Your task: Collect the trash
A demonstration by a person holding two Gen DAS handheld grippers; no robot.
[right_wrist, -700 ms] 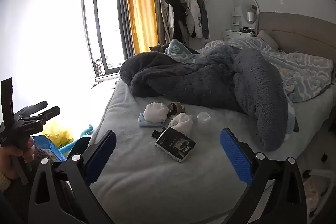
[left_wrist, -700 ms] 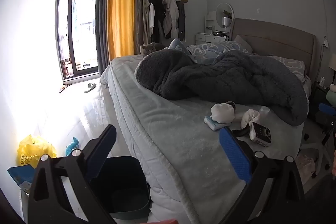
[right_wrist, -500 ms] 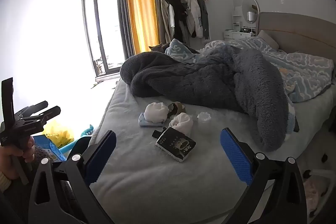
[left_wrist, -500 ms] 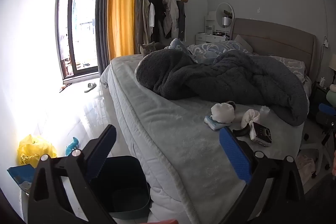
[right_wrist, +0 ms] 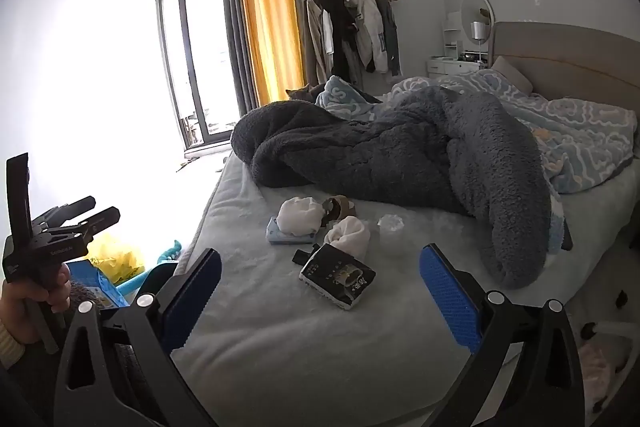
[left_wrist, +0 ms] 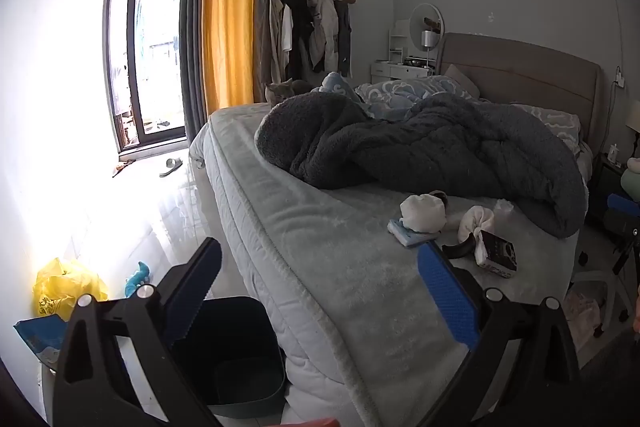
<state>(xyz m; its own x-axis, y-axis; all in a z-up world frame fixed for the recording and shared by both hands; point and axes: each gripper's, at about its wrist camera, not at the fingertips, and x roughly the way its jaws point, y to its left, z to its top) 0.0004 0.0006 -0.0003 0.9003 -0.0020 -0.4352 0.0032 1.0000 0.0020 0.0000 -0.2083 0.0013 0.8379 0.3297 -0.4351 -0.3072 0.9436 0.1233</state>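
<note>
Trash pile (right_wrist: 328, 239) on bed (right_wrist: 280, 339), beyond right gripper (right_wrist: 320, 295); both jaws wide apart, empty.

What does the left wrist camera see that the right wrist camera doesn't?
Only the left view shows the dark bin on the floor beside the bed. Only the right view shows the person's hand holding the other tongs, and a clear plastic lid. Both show the grey blanket, the white bundles and the black carton.
</note>
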